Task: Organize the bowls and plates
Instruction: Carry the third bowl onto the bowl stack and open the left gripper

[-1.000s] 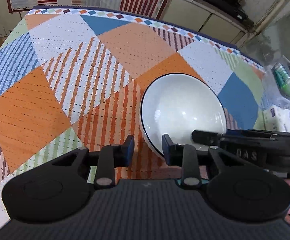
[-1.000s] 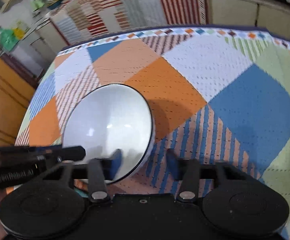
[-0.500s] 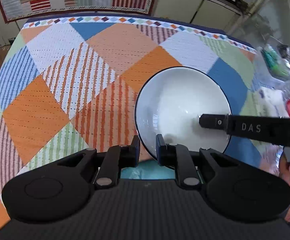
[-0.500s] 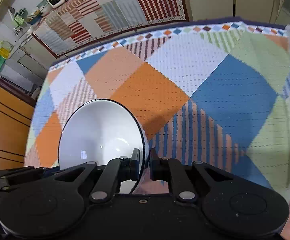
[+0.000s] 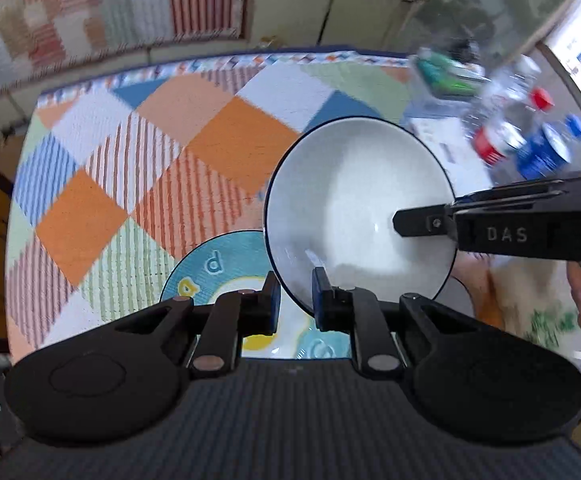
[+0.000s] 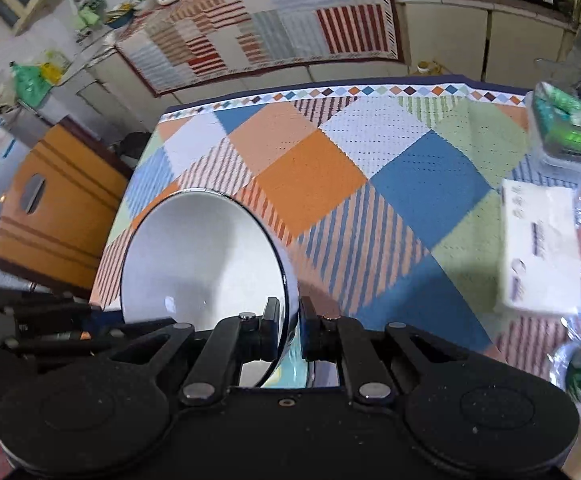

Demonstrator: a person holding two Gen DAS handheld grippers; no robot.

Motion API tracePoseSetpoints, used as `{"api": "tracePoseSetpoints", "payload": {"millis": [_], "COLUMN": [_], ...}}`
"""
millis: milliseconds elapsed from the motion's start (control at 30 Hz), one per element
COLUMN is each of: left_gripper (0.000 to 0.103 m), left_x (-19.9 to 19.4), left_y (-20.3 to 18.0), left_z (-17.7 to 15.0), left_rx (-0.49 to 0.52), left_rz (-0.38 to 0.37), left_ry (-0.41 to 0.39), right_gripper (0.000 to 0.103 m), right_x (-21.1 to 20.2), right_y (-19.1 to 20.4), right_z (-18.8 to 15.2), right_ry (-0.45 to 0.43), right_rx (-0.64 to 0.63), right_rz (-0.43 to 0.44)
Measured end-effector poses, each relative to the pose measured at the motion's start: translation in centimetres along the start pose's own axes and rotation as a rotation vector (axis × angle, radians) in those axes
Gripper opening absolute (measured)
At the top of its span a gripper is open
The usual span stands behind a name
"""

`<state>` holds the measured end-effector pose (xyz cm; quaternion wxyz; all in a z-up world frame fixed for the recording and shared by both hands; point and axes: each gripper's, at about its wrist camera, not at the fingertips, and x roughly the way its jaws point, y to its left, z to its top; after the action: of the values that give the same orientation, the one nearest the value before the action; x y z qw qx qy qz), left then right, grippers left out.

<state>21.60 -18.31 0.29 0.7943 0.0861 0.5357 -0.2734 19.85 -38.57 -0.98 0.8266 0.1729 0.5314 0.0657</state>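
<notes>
Bowl (image 5: 358,208) tilts, its opening facing the left gripper (image 5: 295,298). Both the left and right gripper (image 6: 289,330) clamp its rim above a blue plate (image 5: 226,256) near the tabletop's front edge.

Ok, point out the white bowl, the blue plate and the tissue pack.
white bowl (image 5: 354,200), left wrist view, inner wall.
blue plate (image 5: 226,252), left wrist view, blue rim band.
tissue pack (image 6: 538,248), right wrist view, top face.

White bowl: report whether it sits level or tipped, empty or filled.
Tipped and empty. The white bowl is pinched by both the left gripper and right gripper; its bare white interior faces the cameras.
</notes>
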Motion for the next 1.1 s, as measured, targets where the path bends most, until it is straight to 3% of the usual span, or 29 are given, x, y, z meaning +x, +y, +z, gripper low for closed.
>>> {"api": "tracePoseSetpoints", "payload": {"millis": [200,400,867,1100], "left_gripper": [0.015,0.015,0.015,0.015], "left_x": [-2.5,-2.5,2.6,5.3], "left_y": [-3.9,-6.3,-8.1,-9.4], "left_z": [-2.5,-4.6,-6.5,-7.1], "left_rx": [0.055,0.103,0.055,0.067], "left_rz": [-0.015,-0.049,-0.166,-0.141], "left_ry": [0.000,0.015,0.115,0.169], "right_gripper": [0.013,0.013,0.013,0.012], "right_x": [-3.6,-5.0,-4.1,-2.6], "right_y": [-1.7,-2.9,-5.8,-6.5], "right_z": [-4.6,-8.1,-11.9,-13.0], "right_ry": [-0.047,-0.058,-0.074,-0.058], "right_rx": [0.040,0.050,0.034,0.005], "right_rz": [0.053,0.041,-0.074,-0.129]}}
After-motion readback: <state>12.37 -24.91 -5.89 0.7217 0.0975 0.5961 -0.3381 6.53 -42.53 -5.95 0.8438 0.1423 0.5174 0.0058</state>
